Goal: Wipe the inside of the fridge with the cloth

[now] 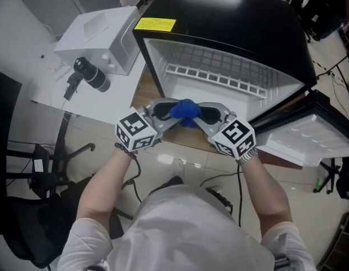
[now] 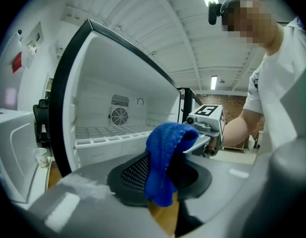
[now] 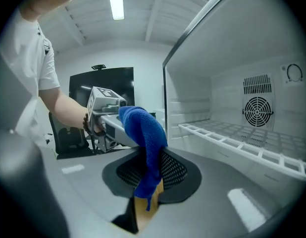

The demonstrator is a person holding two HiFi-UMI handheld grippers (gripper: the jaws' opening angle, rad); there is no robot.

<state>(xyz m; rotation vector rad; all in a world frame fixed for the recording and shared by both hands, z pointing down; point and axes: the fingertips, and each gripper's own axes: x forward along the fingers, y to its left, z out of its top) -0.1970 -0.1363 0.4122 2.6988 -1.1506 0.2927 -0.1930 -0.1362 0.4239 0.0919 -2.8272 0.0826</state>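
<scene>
Count: we see one cloth [image 1: 184, 112], one fridge [image 1: 236, 33], one left gripper [image 1: 170, 113], one right gripper [image 1: 204, 115].
Texture: the cloth is blue, nubby terry; the pads [image 3: 175, 170] are black mesh.
Left jaws: narrow, loose around the cloth's hanging end.
Right jaws: pinching the cloth, just before the open fridge.

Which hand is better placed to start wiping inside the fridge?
Right, probably. The right claw pinches the blue cloth between its pads, and the open fridge lies close beside it. The left claw seems looser around it.

Blue cloth [image 1: 184, 113] (bunched) hangs before the open fridge [image 1: 231, 27].
</scene>
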